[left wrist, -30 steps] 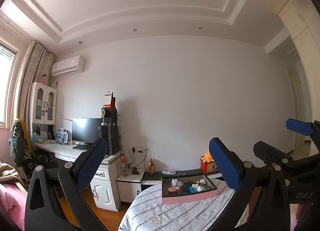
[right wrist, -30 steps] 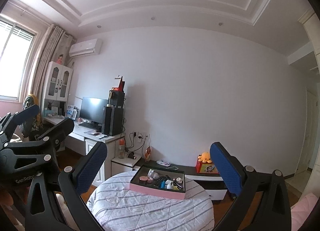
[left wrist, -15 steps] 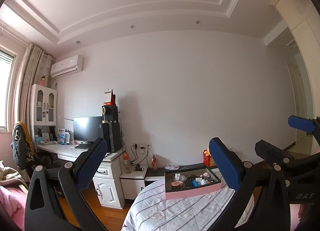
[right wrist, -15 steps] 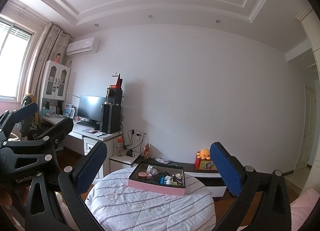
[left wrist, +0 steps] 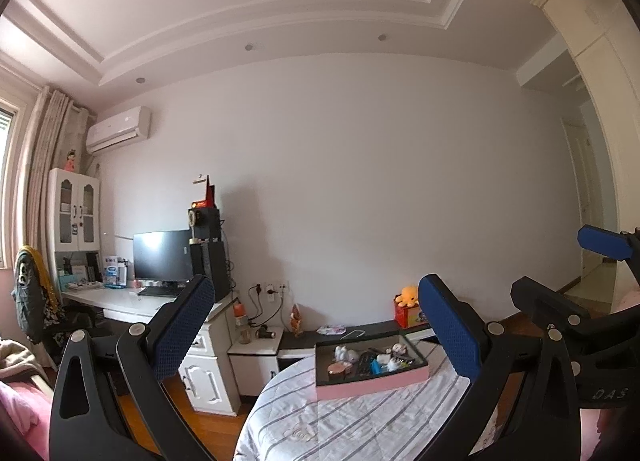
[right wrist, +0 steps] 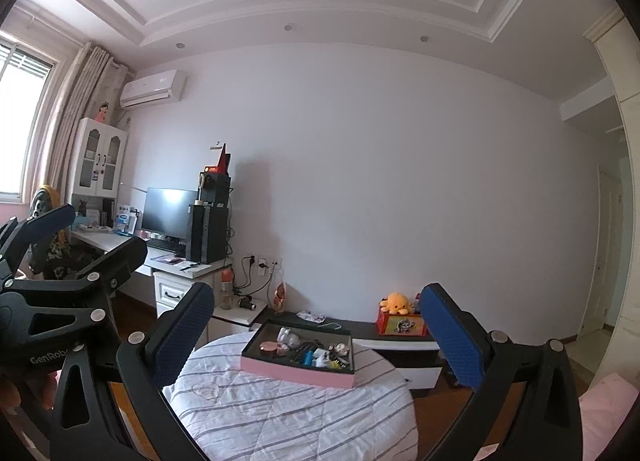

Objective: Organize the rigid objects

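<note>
A pink-sided tray [left wrist: 372, 383] [right wrist: 296, 374] with a dark inside lies on a round table with a striped white cover [left wrist: 344, 421] [right wrist: 288, 417]. Several small items fill it: a white figurine [right wrist: 289, 337], a round pink compact [right wrist: 267, 346], a blue piece [right wrist: 307, 359]. My left gripper [left wrist: 316, 325] is open and empty, well short of the tray. My right gripper [right wrist: 316, 325] is open and empty too, likewise back from the tray. Each gripper shows at the edge of the other's view.
A white desk [right wrist: 176, 261] with a monitor [right wrist: 170, 211] and black speakers stands at left. A low dark cabinet [right wrist: 360, 327] behind the table carries an orange plush octopus [right wrist: 396, 303] on a red box. An office chair [left wrist: 36, 301] is far left, and a doorway [left wrist: 592, 245] opens at right.
Both views have tilted a little downward and drawn slightly nearer, so the table and tray sit higher and larger in frame. The jaws kept the same opening.
</note>
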